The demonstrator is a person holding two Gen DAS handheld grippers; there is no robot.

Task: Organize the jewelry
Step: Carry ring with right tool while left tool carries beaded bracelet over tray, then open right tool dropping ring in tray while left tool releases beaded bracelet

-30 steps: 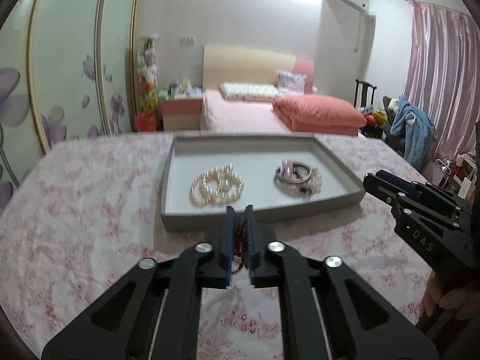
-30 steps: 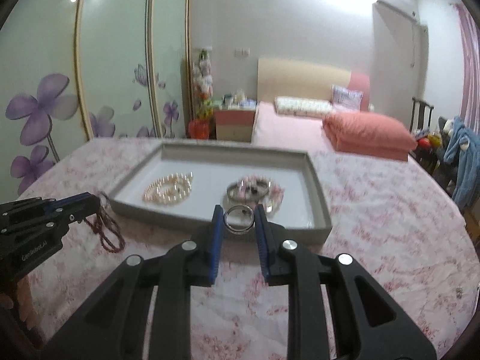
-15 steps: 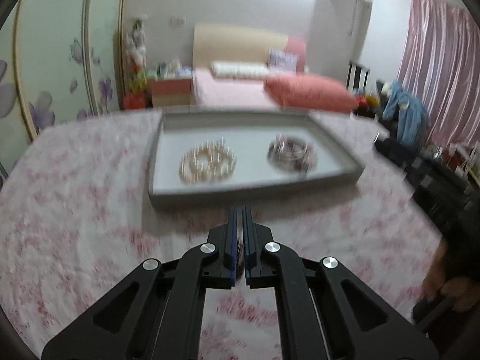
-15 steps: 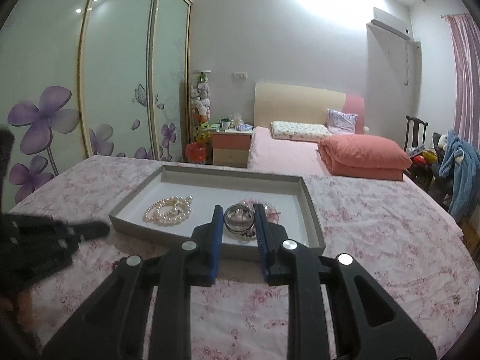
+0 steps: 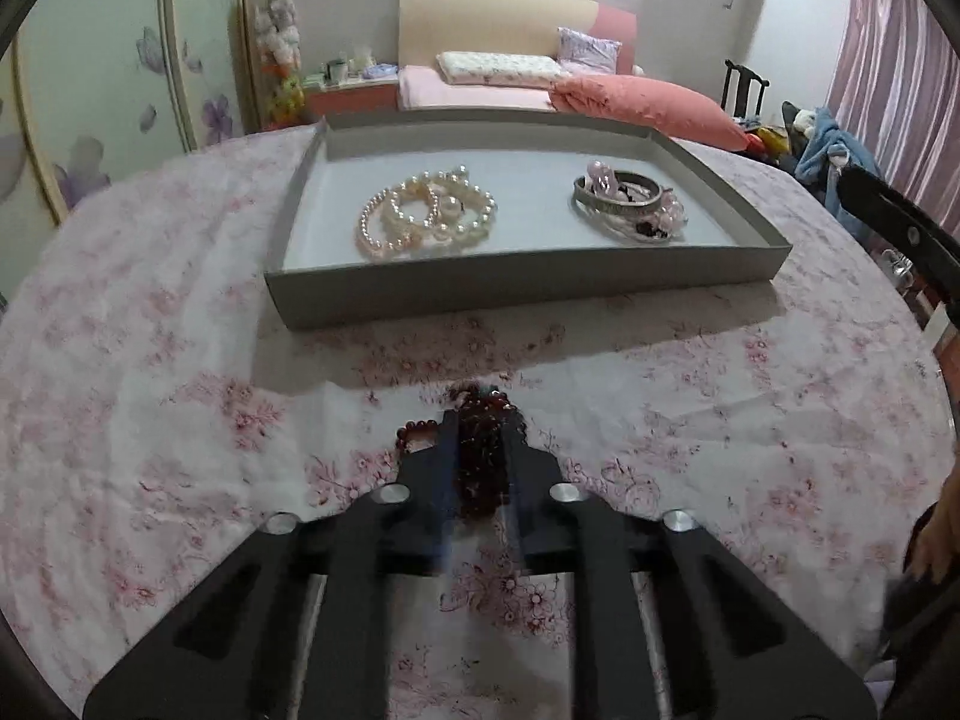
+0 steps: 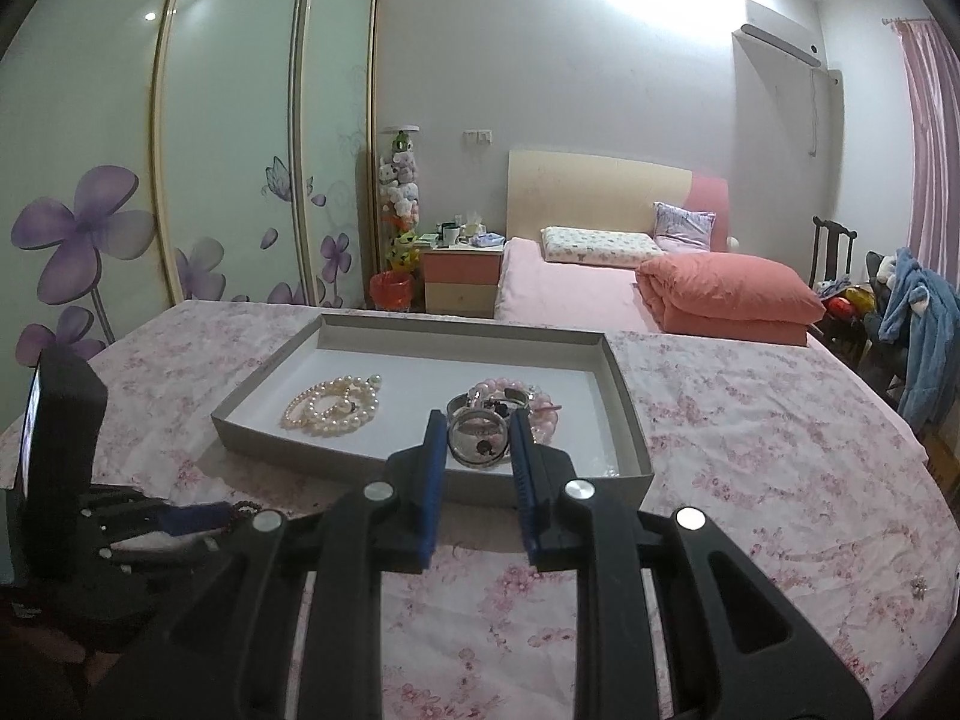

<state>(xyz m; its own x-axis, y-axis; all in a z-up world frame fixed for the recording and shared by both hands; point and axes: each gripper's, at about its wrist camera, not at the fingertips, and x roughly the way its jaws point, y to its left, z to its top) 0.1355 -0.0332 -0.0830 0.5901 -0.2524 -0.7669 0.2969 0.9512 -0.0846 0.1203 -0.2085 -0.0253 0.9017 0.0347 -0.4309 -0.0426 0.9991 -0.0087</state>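
The left gripper (image 5: 480,426) has dropped low to the cloth (image 5: 150,420) since a second ago; its fingers, then pinched tight on the red beads (image 5: 480,456), now stand slightly apart around the strand, which lies on the cloth short of the tray (image 5: 528,288). Whether they still pinch it cannot be told. The right gripper (image 6: 478,441) has moved forward over the tray's near wall, still clamping the silver ring (image 6: 478,439) just before the bangle pile (image 6: 510,399). Pearls (image 5: 426,213) sit at tray left. The ring's drop looks close; the beads are not yet in.
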